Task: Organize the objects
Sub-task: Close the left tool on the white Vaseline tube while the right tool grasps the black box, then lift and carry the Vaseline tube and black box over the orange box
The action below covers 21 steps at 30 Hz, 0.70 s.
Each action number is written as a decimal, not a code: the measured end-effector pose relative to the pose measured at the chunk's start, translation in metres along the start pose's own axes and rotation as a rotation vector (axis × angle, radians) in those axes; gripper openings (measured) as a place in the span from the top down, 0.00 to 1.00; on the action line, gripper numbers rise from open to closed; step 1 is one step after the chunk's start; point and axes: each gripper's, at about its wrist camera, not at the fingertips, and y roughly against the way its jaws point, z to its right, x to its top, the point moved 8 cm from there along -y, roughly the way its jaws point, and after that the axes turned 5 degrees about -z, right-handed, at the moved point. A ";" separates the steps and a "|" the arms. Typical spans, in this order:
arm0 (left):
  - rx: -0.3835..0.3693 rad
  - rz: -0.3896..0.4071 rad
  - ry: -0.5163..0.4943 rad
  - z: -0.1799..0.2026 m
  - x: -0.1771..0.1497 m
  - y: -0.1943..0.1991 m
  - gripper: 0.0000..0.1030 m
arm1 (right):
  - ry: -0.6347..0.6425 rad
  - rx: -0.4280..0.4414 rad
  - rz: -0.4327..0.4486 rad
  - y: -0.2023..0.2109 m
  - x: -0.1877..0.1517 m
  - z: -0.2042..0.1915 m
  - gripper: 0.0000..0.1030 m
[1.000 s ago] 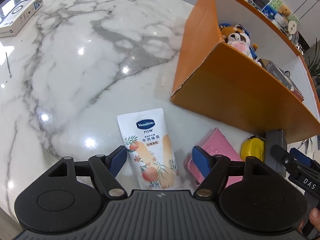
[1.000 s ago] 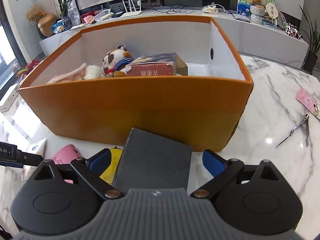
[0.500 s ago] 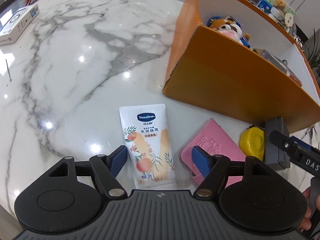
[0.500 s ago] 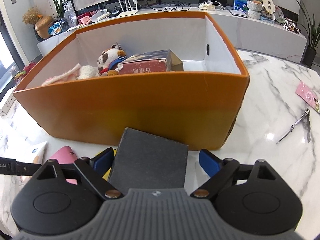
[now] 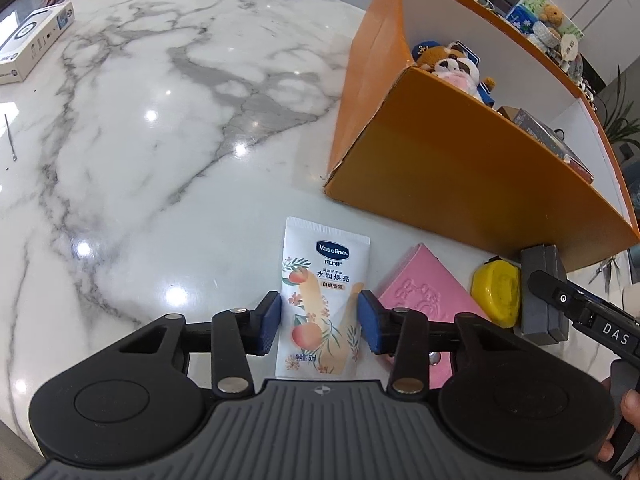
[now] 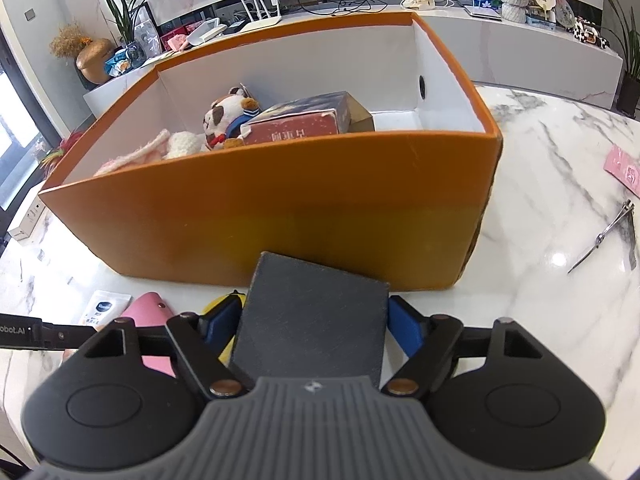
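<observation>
A white Vaseline tube [image 5: 320, 300] lies flat on the marble table, and my left gripper [image 5: 319, 322] has its blue pads closed against both sides of it. My right gripper [image 6: 314, 322] is shut on a dark grey box [image 6: 312, 320], just in front of the orange storage box [image 6: 280, 216]; the grey box [image 5: 544, 292] also shows in the left wrist view. A pink case [image 5: 424, 292] and a yellow object [image 5: 498, 296] lie between the tube and the grey box. The orange box [image 5: 460, 168] holds a plush dog [image 6: 224, 116] and a red carton [image 6: 296, 128].
A white carton [image 5: 32, 48] lies at the table's far left and a thin metal pick [image 5: 10, 136] near the left edge. Scissors [image 6: 612, 236] and a pink packet [image 6: 624, 168] lie to the right of the orange box. A sideboard with clutter stands behind the table.
Both grippers have narrowed from wide open: the left onto the Vaseline tube, the right onto the dark grey box. The right view has risen slightly, showing more of the orange box's inside.
</observation>
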 end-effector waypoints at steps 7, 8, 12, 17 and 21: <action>0.133 -0.020 -0.214 0.016 -0.019 -0.003 0.34 | 0.015 -0.004 -0.002 0.001 -0.001 0.001 0.23; 0.160 -0.011 -0.248 0.019 -0.022 -0.004 0.34 | 0.013 -0.004 -0.002 0.001 -0.002 0.001 0.23; 0.202 0.018 -0.299 0.021 -0.025 -0.005 0.42 | 0.012 -0.005 -0.002 0.001 -0.002 0.002 0.23; 0.185 0.028 -0.307 0.021 -0.022 -0.004 0.47 | 0.011 -0.005 0.000 0.002 -0.002 0.002 0.23; 0.186 0.026 -0.310 0.020 -0.021 -0.005 0.47 | 0.026 -0.016 0.016 0.006 0.000 0.002 0.23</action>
